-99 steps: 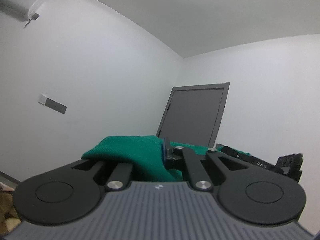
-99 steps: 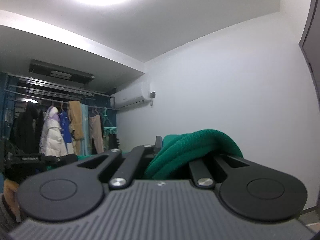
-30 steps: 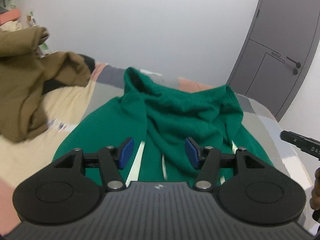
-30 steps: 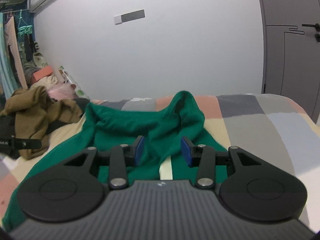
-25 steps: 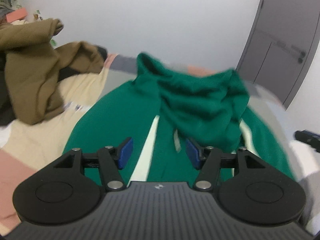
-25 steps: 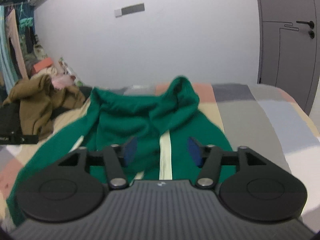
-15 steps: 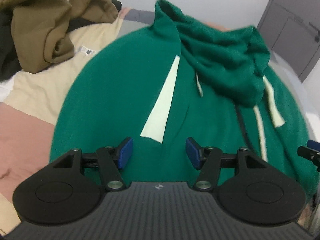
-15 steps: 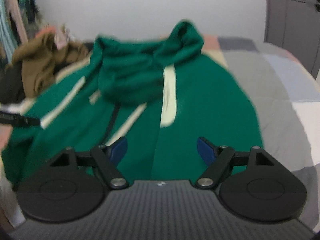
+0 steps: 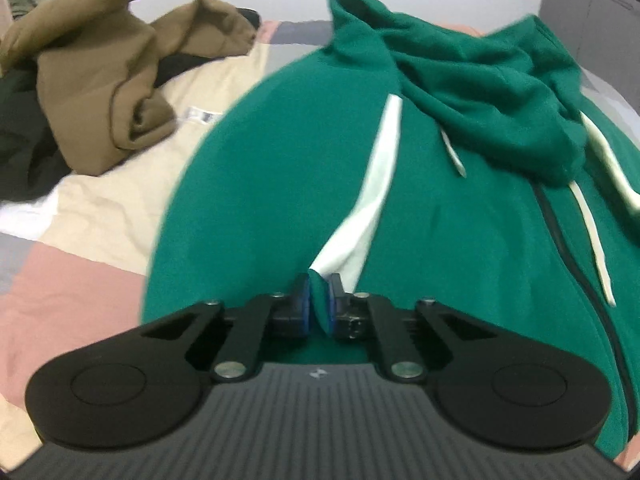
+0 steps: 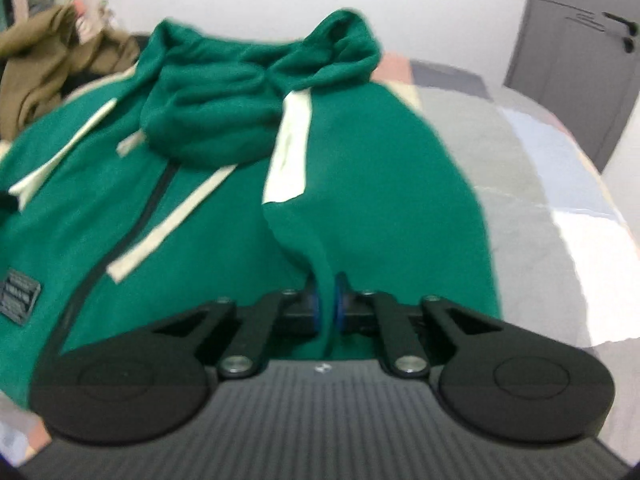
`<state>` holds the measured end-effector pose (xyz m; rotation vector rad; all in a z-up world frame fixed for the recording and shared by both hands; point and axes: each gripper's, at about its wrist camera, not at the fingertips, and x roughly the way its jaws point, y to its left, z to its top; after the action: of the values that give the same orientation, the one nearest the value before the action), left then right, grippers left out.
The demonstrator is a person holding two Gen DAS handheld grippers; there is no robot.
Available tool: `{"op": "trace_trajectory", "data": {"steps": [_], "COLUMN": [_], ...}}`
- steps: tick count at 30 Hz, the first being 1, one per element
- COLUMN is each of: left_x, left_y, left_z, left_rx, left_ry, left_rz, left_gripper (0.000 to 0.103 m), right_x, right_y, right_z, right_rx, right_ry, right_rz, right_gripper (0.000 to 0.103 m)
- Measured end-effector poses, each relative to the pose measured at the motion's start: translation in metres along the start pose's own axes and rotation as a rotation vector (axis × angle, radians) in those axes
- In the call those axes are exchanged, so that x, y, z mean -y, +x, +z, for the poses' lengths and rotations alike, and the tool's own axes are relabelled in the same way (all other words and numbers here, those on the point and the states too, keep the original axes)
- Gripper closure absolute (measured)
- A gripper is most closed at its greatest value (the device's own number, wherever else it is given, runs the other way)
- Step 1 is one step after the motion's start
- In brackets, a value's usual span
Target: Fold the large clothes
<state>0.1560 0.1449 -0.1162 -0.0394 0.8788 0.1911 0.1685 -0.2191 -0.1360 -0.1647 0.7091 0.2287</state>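
A green zip hoodie (image 9: 264,184) with cream stripes lies front up on the bed, hood at the far end; it also shows in the right wrist view (image 10: 380,184). My left gripper (image 9: 319,307) is shut on a pinched ridge of the hoodie's fabric near the lower end of a cream stripe (image 9: 372,184). My right gripper (image 10: 326,300) is shut on a raised fold of green fabric below the other cream stripe (image 10: 290,156).
A brown garment (image 9: 100,76) is heaped on dark clothes at the far left of the bed. The bedcover (image 9: 68,288) has pink, cream and grey patches. A grey door (image 10: 576,64) stands at the right behind the bed.
Both grippers were open above the hoodie half a second ago. They have dropped closer to it and closed, each pinching up a fold of green fabric.
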Motion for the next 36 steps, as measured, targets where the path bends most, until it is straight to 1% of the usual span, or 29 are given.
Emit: {"op": "trace_trajectory", "data": {"steps": [3,6,9,12,15,17,18,20,22,24,26,30,32,34,35,36], "left_x": [-0.026,-0.059,-0.09,-0.117,-0.144,-0.158,-0.163,-0.174,-0.185,-0.186,-0.184,-0.181,-0.176,-0.17,-0.168,-0.166], "left_y": [-0.009,-0.018,-0.022,-0.015,-0.002,0.013,0.022,0.041,0.056,0.066,0.07,0.073,0.07,0.066,0.063,0.058], "left_z": [0.014,0.03,0.043,0.051,0.053,0.05,0.048,0.045,0.041,0.041,0.043,0.041,0.042,0.045,0.046,0.049], "left_rx": [0.038,0.096,0.146,0.173,0.157,0.136,0.113,0.06,0.027,0.001,-0.012,-0.027,-0.022,-0.014,-0.011,0.0], "left_ry": [-0.056,-0.127,-0.186,-0.204,-0.233,-0.213,-0.199,-0.212,-0.241,-0.229,-0.216,-0.216,-0.194,-0.193,-0.202,-0.212], "left_rz": [0.025,0.082,0.167,0.276,0.337,0.389,0.407,0.409,0.401,0.403,0.413,0.413,0.421,0.412,0.411,0.435], "left_gripper": [0.097,0.098,0.098,0.098,0.098,0.098,0.098,0.098,0.098,0.098,0.098,0.097,0.097,0.093,0.081,0.06], "right_x": [0.024,0.055,0.09,0.123,0.154,0.174,0.183,0.201,0.213,0.219,0.22,0.21,0.206,0.204,0.203,0.201], "right_y": [-0.011,-0.021,-0.023,-0.014,0.001,0.014,0.022,0.039,0.055,0.073,0.086,0.096,0.087,0.076,0.072,0.068], "right_z": [0.013,0.028,0.041,0.05,0.051,0.047,0.044,0.034,0.024,0.016,0.013,0.018,0.017,0.019,0.02,0.021], "right_rx": [0.058,0.126,0.18,0.188,0.176,0.164,0.151,0.119,0.085,0.036,0.012,0.004,0.01,0.022,0.03,0.04], "right_ry": [0.049,0.106,0.149,0.208,0.245,0.278,0.298,0.353,0.401,0.423,0.434,0.434,0.44,0.447,0.447,0.444], "right_rz": [-0.046,-0.12,-0.216,-0.292,-0.359,-0.389,-0.397,-0.402,-0.389,-0.38,-0.373,-0.376,-0.37,-0.359,-0.35,-0.342], "right_gripper": [0.095,0.095,0.096,0.096,0.096,0.096,0.096,0.096,0.096,0.096,0.095,0.093,0.093,0.092,0.091,0.089]}}
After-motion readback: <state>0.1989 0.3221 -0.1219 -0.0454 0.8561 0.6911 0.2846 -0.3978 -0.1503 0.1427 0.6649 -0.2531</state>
